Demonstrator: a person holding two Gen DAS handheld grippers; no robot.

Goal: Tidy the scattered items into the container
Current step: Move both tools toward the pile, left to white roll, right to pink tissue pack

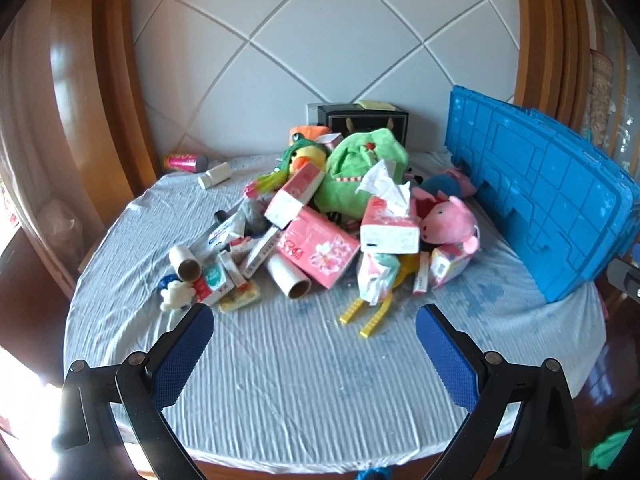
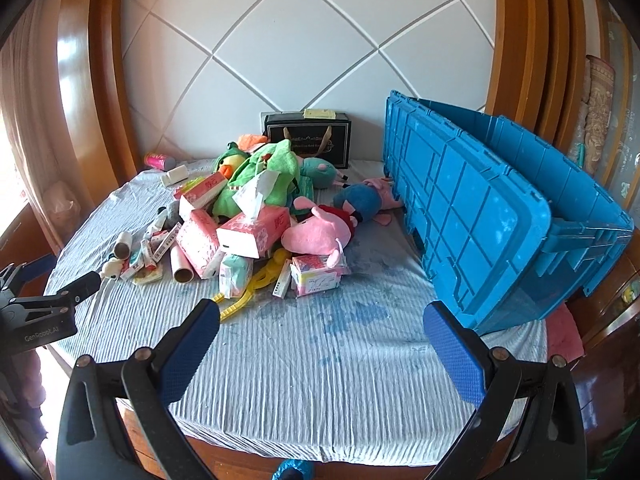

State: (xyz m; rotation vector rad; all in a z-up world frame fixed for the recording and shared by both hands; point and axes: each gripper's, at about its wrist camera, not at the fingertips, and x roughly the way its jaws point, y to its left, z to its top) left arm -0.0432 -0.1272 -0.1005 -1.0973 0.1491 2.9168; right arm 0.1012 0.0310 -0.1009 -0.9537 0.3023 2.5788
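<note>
A heap of items lies on the cloth-covered table [image 1: 300, 380]: pink tissue boxes [image 1: 318, 250], a green plush [image 1: 360, 168], a pink pig plush [image 1: 448, 220], cardboard rolls [image 1: 290, 278], small packets and a yellow tool [image 1: 374, 314]. The blue crate [image 1: 540, 200] lies tipped on its side at the right, its base facing the heap; it also shows in the right wrist view [image 2: 480, 216]. My left gripper [image 1: 314, 326] is open and empty, before the heap. My right gripper [image 2: 322, 320] is open and empty, between the heap [image 2: 248, 220] and the crate.
A black gift box [image 1: 362, 120] stands against the back wall. A pink can [image 1: 184, 161] and a white bottle [image 1: 215, 175] lie at the back left. Wooden frames flank the table. The left gripper's fingers [image 2: 78, 284] show at the right wrist view's left edge.
</note>
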